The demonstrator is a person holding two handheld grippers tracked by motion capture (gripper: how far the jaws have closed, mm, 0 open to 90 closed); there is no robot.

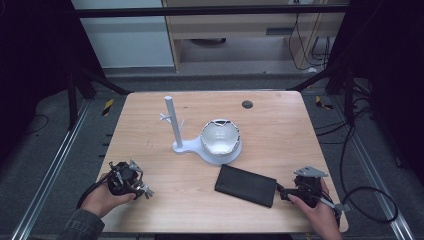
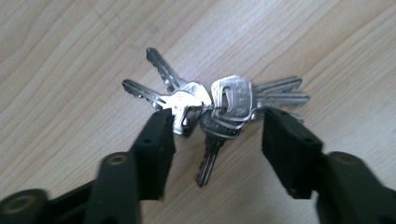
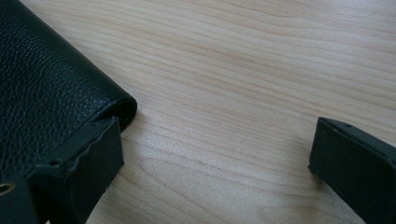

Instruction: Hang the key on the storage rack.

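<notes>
A bunch of keys [image 2: 219, 109] is seen lying flat on the wooden table [image 1: 280, 125] near its front left corner, framed between the spread jaws of the left gripper [image 2: 215, 133], which are not closed on it. At the front right, a black wallet [image 1: 246, 185] is flanked by the right gripper [image 3: 212, 154], its jaws wide apart, one beside the wallet's corner.
</notes>
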